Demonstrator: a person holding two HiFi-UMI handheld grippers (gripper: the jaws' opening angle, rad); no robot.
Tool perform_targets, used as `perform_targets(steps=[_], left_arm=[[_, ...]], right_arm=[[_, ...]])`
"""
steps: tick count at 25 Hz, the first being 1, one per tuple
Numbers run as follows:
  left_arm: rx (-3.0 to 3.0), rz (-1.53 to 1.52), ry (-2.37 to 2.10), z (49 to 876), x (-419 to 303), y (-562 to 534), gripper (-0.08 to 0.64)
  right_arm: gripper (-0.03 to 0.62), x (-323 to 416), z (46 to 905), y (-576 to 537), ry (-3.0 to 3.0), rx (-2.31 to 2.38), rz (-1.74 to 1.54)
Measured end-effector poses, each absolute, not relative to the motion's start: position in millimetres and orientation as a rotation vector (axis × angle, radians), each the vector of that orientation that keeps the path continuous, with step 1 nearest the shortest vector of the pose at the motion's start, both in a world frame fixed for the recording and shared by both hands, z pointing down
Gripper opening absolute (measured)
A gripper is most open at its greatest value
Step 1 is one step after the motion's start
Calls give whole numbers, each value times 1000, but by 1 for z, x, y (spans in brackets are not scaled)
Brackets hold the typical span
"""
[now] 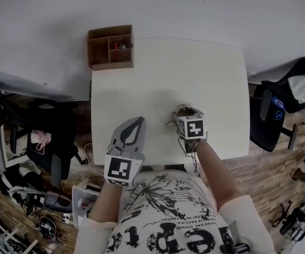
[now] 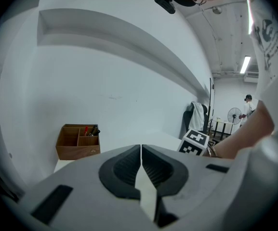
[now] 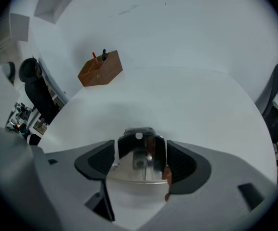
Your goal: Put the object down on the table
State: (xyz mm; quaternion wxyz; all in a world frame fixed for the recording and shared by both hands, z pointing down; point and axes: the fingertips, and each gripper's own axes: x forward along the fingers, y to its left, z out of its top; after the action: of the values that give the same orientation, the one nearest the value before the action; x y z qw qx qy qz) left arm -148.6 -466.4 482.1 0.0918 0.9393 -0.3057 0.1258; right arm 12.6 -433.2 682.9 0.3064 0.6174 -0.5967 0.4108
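Observation:
A small shiny metal object [image 3: 139,158] with a dark upper part stands between the jaws of my right gripper [image 3: 141,146], which points steeply down at the white table [image 1: 215,78]. The pads flank it on both sides with a thin gap showing, so they do not seem to press on it. From the head view the object [image 1: 179,111] peeks out just beyond the right gripper [image 1: 184,115] near the table's front middle. My left gripper [image 1: 140,121] hovers over the front left of the table, jaws shut and empty [image 2: 141,150].
A brown wooden organizer [image 1: 110,47] holding pens sits at the table's far left corner, also in the left gripper view [image 2: 77,141] and the right gripper view [image 3: 100,68]. A black chair [image 1: 279,115] stands right of the table, cluttered desks [image 1: 30,142] to the left.

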Motion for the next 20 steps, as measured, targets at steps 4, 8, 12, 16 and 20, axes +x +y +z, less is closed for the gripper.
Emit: perform_targets(steps=[4, 8, 12, 16, 20], left_arm=[[2816, 350, -935, 475, -146, -467, 12], [2844, 323, -960, 460, -144, -470, 12], [2857, 290, -999, 439, -141, -470, 12], [2875, 259, -1014, 422, -135, -464, 12], [2904, 227, -1017, 406, -127, -457, 12]], right_arm=[[323, 14, 649, -438, -1664, 1716, 1013], [258, 16, 594, -442, -1809, 1809, 909], [167, 26, 532, -444, -1932, 1915, 696], [109, 31, 478, -440, -2033, 1985, 466], [27, 35, 435, -431, -2111, 2045, 303]])
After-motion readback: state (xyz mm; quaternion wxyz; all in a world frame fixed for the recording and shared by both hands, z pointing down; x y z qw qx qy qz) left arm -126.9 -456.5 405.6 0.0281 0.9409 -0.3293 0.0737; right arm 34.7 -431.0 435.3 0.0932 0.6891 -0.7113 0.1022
